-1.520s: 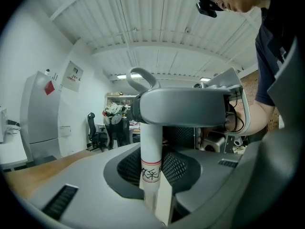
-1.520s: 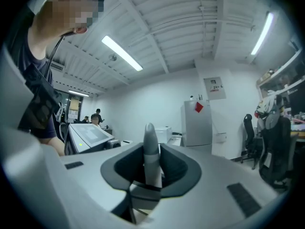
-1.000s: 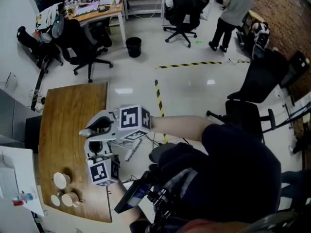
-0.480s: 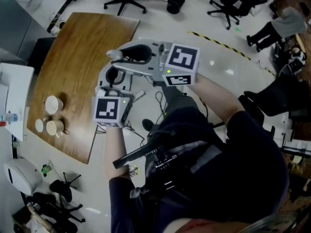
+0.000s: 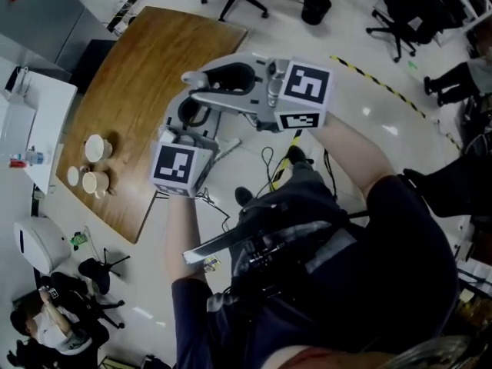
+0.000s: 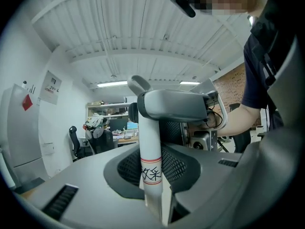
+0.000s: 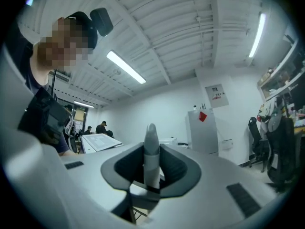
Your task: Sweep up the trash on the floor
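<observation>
Bright, even light; fisheye-warped edges

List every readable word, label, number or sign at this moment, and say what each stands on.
Label on the white handle: two handwritten characters, not clear enough to quote.
Wall notice: printed lines, too small to read.
Red tag on the grey cabinet: no text legible.
Nothing else readable.

Grey left claw (image 6: 153, 175) and right claw (image 7: 151, 171) bear black-and-white marker cubes (image 5: 304, 91); dark short-sleeved shirt (image 5: 400, 244).
</observation>
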### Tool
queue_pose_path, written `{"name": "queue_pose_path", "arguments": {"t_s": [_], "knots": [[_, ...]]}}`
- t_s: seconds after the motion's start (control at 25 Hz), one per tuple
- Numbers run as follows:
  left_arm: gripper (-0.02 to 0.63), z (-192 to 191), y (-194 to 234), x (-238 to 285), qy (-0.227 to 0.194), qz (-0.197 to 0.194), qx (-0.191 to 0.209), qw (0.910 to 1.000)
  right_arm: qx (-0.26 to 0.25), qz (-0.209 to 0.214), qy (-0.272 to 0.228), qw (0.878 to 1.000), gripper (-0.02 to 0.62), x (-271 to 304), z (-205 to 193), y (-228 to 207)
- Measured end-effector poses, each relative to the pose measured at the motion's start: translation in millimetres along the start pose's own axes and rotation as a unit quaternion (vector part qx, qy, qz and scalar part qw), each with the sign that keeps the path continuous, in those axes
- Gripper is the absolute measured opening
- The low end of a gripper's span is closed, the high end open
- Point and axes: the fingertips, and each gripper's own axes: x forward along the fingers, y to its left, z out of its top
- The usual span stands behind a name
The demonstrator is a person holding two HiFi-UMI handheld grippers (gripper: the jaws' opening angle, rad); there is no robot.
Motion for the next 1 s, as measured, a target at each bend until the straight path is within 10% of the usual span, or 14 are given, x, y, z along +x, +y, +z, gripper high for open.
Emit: {"name": "queue_pose_path", "arguments": {"t_s": [0.72,1.0], "knots": [[0.078,-12.0,-50.4,177.0,0.069,0.065,0.04,0.9947,-0.006,0.107,-0.023,0.994,0.115,-148.4,-8.7,-103.4],[0.195,-32.5,-8.3,174.8,0.009,0.061,-0.048,0.9969,0.018,0.099,0.014,0.995,0.115,-124.1,-31.8,-138.8]]}}
